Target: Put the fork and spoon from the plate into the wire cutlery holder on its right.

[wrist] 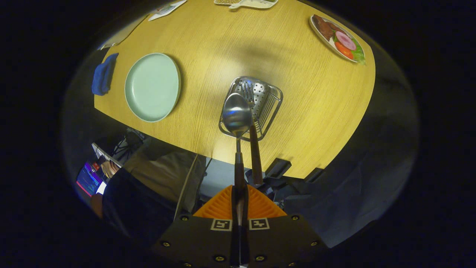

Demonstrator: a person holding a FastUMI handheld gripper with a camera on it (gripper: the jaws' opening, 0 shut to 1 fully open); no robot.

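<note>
My gripper is shut on the brown handle of a spoon, both orange fingers pressing it. The spoon's steel bowl hangs over the near end of the wire cutlery holder, which stands on the wooden table. A fork with a brown handle sits in the holder, tines down against its perforated wall, handle leaning out toward me just right of the spoon. The pale green plate lies bare to the holder's left.
A blue cloth lies at the table edge left of the plate. A plate of food sits far right, a white tray and a card at the far side. A person's sleeve shows below the table's near edge.
</note>
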